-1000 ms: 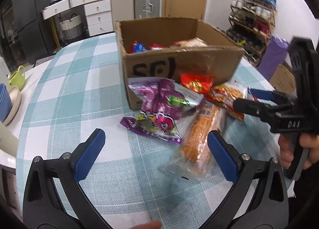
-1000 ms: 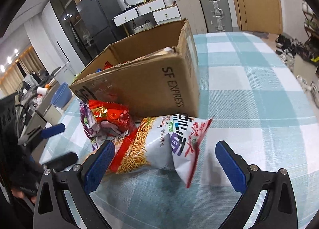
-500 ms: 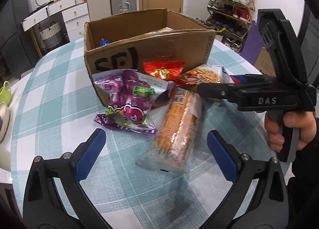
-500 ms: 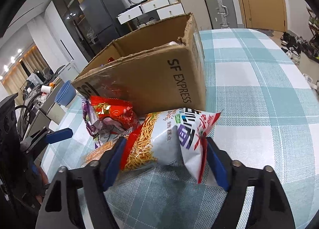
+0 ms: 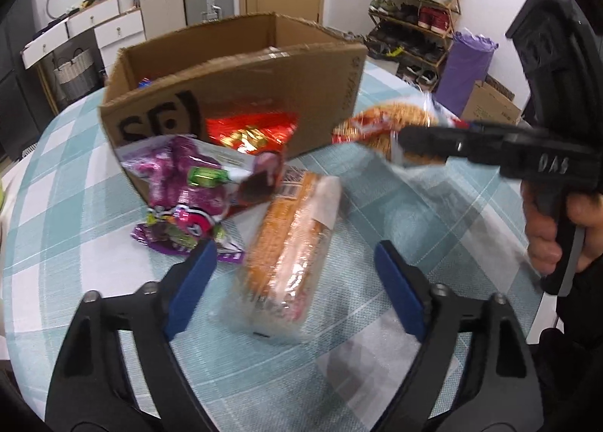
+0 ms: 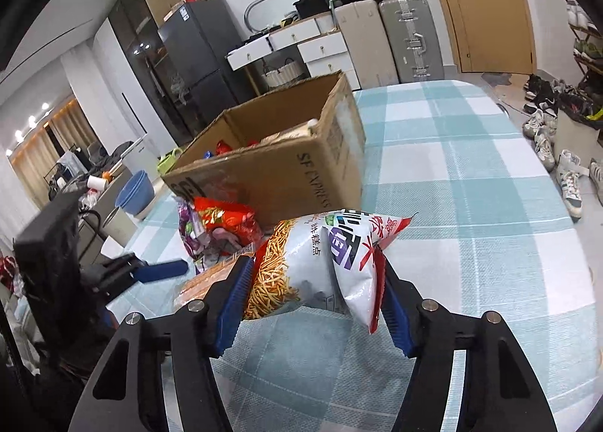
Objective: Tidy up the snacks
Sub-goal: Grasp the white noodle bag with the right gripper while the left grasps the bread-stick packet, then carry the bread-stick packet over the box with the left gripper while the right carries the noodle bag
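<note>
My right gripper (image 6: pixel 314 302) is shut on a white bag of noodle sticks (image 6: pixel 324 262) and holds it lifted above the checked table, in front of the cardboard box (image 6: pixel 286 176). The bag also shows in the left wrist view (image 5: pixel 392 127), clamped by the right gripper (image 5: pixel 418 145). My left gripper (image 5: pixel 296 289) is open, its fingers on either side of an orange cracker pack (image 5: pixel 290 255) lying on the table. A purple candy bag (image 5: pixel 188 198) and a red snack bag (image 5: pixel 248 130) lie against the box (image 5: pixel 241 93).
The box holds several snacks (image 6: pixel 222 147). Blue bowls (image 6: pixel 135 193) stand near the table's far left edge. Suitcases (image 6: pixel 410 40), drawers and a shoe rack (image 5: pixel 410 36) stand around the room. The checked table (image 6: pixel 471 206) extends to the right of the box.
My right gripper closed on the noodle-stick bag and lifted it off the table. My left gripper moved closer to the orange cracker pack, still open.
</note>
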